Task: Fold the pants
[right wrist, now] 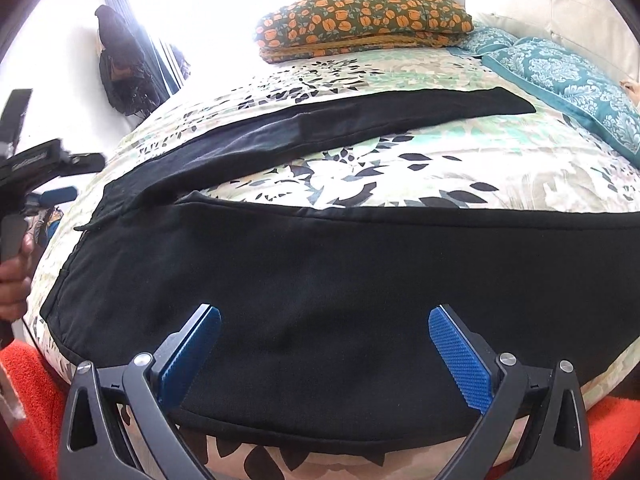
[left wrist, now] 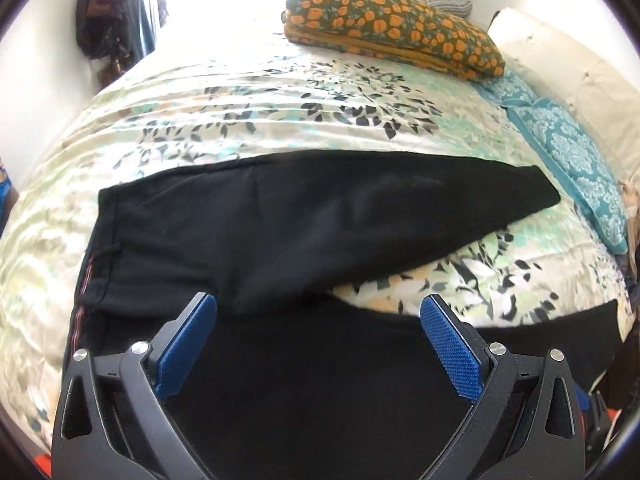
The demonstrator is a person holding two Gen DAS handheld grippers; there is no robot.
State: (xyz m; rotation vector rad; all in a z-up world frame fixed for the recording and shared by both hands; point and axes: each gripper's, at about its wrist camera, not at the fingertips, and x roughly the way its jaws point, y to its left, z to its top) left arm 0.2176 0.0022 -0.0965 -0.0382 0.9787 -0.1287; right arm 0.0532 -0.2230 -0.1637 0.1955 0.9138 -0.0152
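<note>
Black pants [left wrist: 304, 216] spread flat on floral bedspread [left wrist: 224, 120] — legs splayed apart. Left gripper [left wrist: 318, 306] and right gripper [right wrist: 324, 316] above pants — both wide, empty.

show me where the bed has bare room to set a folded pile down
Bare floral bedspread lies between the black pants' far leg and the orange-flowered folded blanket, with a wedge between the legs. The teal patterned pillows crowd the head end.
</note>
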